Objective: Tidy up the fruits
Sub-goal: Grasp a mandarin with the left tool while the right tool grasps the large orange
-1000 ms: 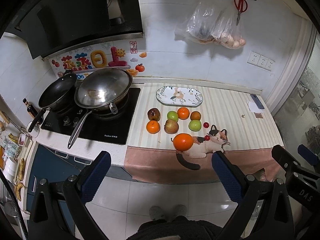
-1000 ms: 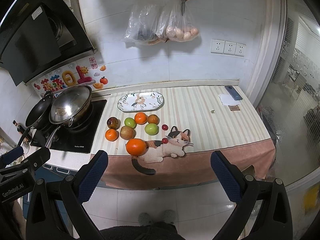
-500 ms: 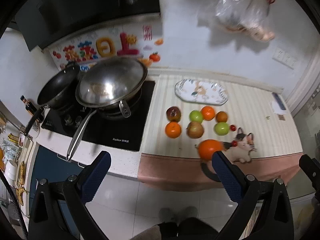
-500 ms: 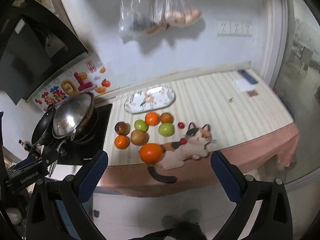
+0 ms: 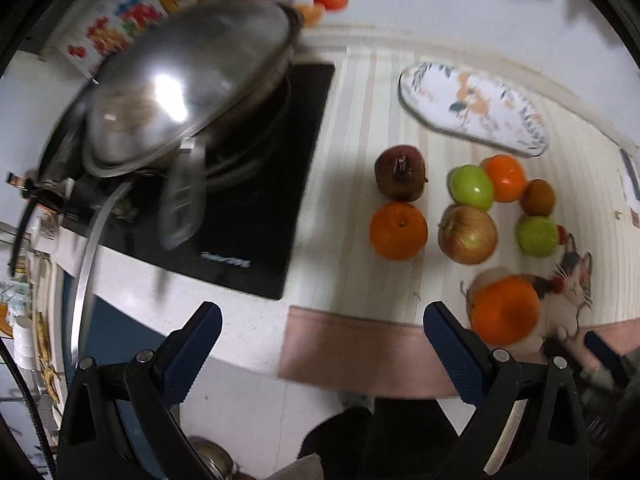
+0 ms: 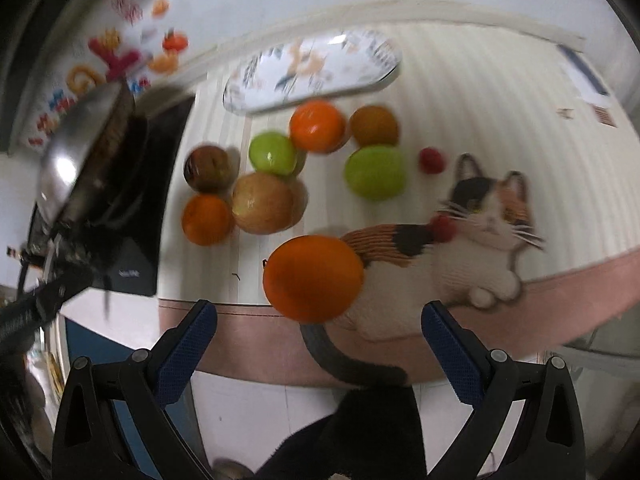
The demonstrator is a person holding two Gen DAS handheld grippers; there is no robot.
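Several fruits lie on the striped counter (image 5: 352, 152). A big orange (image 5: 505, 310) (image 6: 314, 278) sits nearest the front edge on a cat picture. Behind it are a red-yellow apple (image 5: 467, 234) (image 6: 264, 203), a smaller orange (image 5: 398, 230) (image 6: 207, 219), a dark pomegranate (image 5: 401, 173) (image 6: 209, 168), two green apples (image 5: 471, 185) (image 5: 537, 236) and two more oranges. An oval patterned plate (image 5: 472, 108) (image 6: 312, 70) lies behind, with nothing on it. My left gripper (image 5: 320, 340) is open over the counter's front edge. My right gripper (image 6: 319, 338) is open just in front of the big orange.
A black hob (image 5: 256, 200) with a steel wok (image 5: 188, 92) and its long handle (image 5: 86, 276) fills the left of the counter. Two small red fruits (image 6: 431, 160) (image 6: 442, 227) lie by the cat picture (image 6: 460, 240). A pink cloth band (image 6: 520, 300) hangs over the counter's front. A white wall stands behind.
Both grippers have moved forward and down toward the counter; the fruits now look much larger. Both stay open and hold nothing. No fruit has moved.
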